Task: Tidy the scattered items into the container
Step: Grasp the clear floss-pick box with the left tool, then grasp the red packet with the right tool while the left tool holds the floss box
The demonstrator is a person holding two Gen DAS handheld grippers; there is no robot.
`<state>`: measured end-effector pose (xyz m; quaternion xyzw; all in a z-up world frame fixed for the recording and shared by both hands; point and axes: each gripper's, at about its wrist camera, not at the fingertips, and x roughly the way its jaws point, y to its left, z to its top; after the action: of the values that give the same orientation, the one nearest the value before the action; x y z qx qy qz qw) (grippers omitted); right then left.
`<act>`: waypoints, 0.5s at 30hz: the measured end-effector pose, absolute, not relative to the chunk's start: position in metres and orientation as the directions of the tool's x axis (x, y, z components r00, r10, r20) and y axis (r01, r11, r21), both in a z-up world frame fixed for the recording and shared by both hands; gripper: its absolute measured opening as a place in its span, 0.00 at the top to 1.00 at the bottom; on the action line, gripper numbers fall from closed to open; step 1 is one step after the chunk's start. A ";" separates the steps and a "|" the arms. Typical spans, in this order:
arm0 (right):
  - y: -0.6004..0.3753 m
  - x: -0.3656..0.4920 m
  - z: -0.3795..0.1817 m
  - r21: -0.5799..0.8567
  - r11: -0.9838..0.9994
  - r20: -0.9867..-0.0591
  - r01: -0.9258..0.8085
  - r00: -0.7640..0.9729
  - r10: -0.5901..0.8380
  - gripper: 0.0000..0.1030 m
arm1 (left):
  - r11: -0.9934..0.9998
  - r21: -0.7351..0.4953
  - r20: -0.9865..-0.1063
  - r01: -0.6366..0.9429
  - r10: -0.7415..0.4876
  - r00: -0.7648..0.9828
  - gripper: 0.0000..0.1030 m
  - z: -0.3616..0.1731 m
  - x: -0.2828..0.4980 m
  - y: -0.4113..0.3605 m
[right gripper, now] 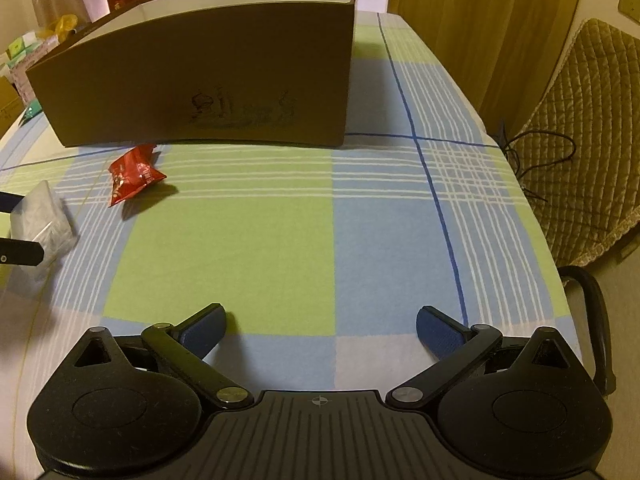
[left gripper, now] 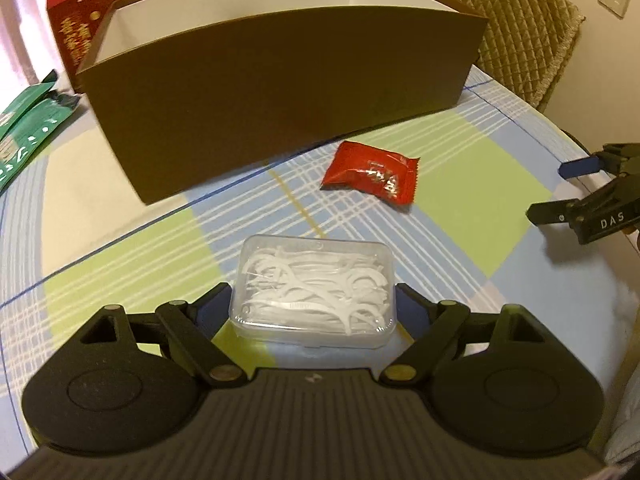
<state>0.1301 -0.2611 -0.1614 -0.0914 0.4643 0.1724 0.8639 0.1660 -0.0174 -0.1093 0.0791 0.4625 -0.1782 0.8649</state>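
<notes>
A clear plastic box of white floss picks [left gripper: 314,292] sits between the fingers of my left gripper [left gripper: 314,300], which is shut on its two short sides. The right wrist view shows the same box [right gripper: 40,220] at the far left, held between two dark fingers. A red snack packet [left gripper: 370,174] [right gripper: 134,176] lies on the checked tablecloth just in front of the brown cardboard container [left gripper: 280,92] [right gripper: 200,80], whose white inside is open at the top. My right gripper [right gripper: 320,328] [left gripper: 556,192] is open over bare cloth, well to the right of the packet.
Green packets [left gripper: 24,128] and a red carton [left gripper: 80,28] lie left of and behind the container. A quilted chair [right gripper: 580,140] and a black cable [right gripper: 536,152] stand past the table's right edge. Small boxes [right gripper: 24,52] are piled at the far left.
</notes>
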 end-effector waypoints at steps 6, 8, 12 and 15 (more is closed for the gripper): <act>-0.259 0.131 -0.160 0.009 0.918 -0.847 -0.396 0.484 0.217 0.00 | 0.926 -0.027 -0.828 0.376 -0.232 0.511 0.19 -0.114 0.176 -0.025; -0.258 0.130 -0.159 0.010 0.913 -0.853 -0.408 0.472 0.221 0.00 | 0.926 -0.019 -0.828 0.377 -0.226 0.514 0.19 -0.114 0.173 -0.024; -0.253 0.127 -0.158 0.016 0.894 -0.850 -0.449 0.465 0.248 0.00 | 0.944 0.003 -0.833 0.331 -0.181 0.523 0.19 -0.113 0.162 -0.010; -0.242 0.126 -0.155 0.042 0.855 -0.838 -0.518 0.448 0.312 0.00 | 0.964 0.019 -0.841 0.264 -0.128 0.526 0.19 -0.112 0.156 0.010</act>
<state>0.1261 -0.2419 -0.1548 -0.1105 0.4644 0.2460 0.8435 0.1558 0.0098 -0.1116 0.0721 0.4738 -0.1126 0.8704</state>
